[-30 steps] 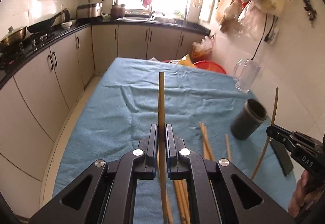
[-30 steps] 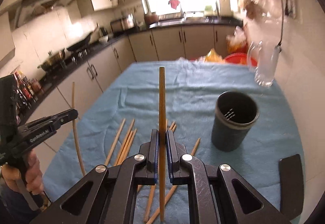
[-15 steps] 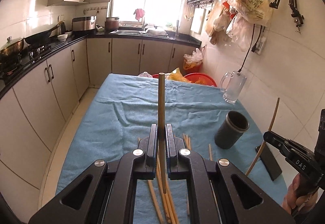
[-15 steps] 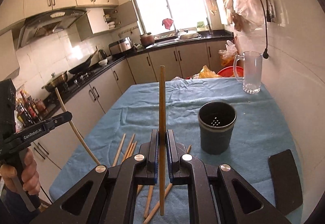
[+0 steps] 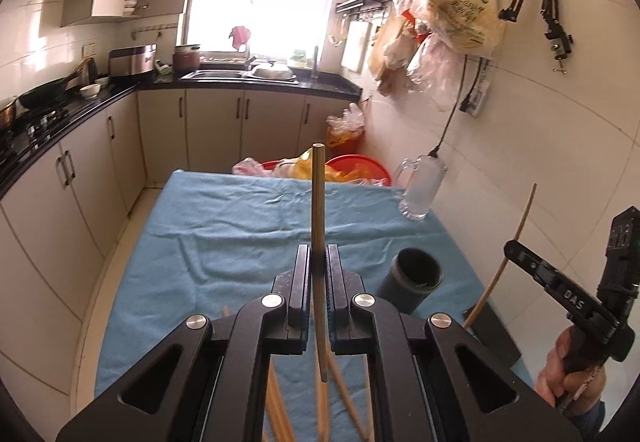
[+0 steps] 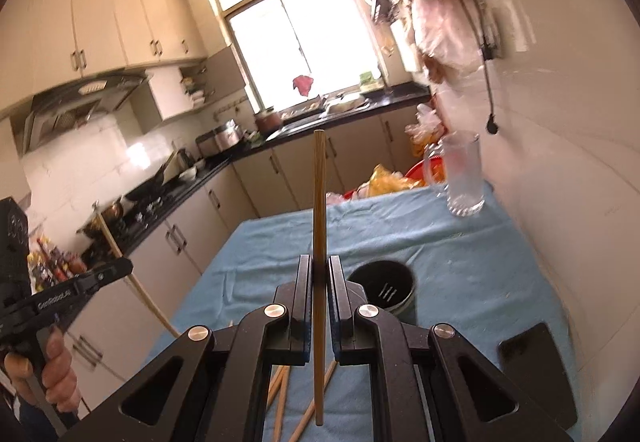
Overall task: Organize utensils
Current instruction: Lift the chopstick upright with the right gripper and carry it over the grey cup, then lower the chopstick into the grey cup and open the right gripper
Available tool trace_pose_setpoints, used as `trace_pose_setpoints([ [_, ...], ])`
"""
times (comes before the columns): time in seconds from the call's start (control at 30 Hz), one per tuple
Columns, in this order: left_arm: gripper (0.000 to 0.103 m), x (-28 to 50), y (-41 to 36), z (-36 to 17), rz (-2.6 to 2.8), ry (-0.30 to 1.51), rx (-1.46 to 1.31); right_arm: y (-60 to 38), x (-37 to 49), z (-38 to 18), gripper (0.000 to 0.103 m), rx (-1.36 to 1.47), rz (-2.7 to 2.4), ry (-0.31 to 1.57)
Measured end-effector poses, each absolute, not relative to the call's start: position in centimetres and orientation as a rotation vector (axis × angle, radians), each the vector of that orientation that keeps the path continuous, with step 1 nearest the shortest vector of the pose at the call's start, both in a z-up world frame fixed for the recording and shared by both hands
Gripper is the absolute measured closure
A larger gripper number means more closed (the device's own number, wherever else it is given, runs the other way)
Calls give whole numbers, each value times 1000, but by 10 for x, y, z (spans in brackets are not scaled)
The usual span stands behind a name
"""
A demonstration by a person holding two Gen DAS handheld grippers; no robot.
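My left gripper (image 5: 318, 254) is shut on a wooden chopstick (image 5: 318, 201) that stands upright between the pads. My right gripper (image 6: 319, 266) is shut on a second chopstick (image 6: 319, 201), also upright. Both are raised above the blue cloth on the table (image 5: 224, 242). A dark cylindrical holder (image 5: 414, 284) stands on the cloth to the right of the left gripper; in the right wrist view the holder (image 6: 384, 292) lies just right of the jaws, its inside showing no chopsticks. Several loose chopsticks (image 6: 280, 394) lie on the cloth below both grippers. Across the views, each gripper (image 5: 516, 248) (image 6: 120, 268) shows with its stick.
A glass mug (image 5: 422, 187) stands at the far right of the table by the tiled wall. A flat black slab (image 6: 532, 358) lies near right of the holder. A red basin (image 5: 360, 165) with bags sits beyond the far edge. Cabinets (image 5: 68, 193) line the left.
Both grippers have risen with their chopsticks; the table and holder now sit lower and farther in both views. The right wrist view has rolled and tilted.
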State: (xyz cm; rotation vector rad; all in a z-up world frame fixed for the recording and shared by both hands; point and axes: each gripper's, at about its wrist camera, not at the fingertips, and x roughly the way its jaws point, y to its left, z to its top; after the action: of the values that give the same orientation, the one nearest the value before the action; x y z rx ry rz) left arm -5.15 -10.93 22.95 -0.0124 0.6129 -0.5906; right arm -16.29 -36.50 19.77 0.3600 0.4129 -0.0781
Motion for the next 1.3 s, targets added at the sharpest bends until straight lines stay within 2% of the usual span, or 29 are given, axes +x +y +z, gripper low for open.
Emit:
trace_pose_setpoints([
  [0.37, 97, -43, -182, 281, -694, 555, -9, -418, -155, 238, 96, 453, -144, 300],
  [0.57, 97, -27, -224, 291, -733, 552, -31, -440, -135, 250, 96, 467, -169, 287],
  [0.83, 97, 4, -265, 254, -734, 617, -17, -458, -93, 226, 96, 480, -175, 351],
  [1.3, 97, 31, -282, 188, -712, 744, -5, -462, -53, 156, 96, 485, -172, 521],
])
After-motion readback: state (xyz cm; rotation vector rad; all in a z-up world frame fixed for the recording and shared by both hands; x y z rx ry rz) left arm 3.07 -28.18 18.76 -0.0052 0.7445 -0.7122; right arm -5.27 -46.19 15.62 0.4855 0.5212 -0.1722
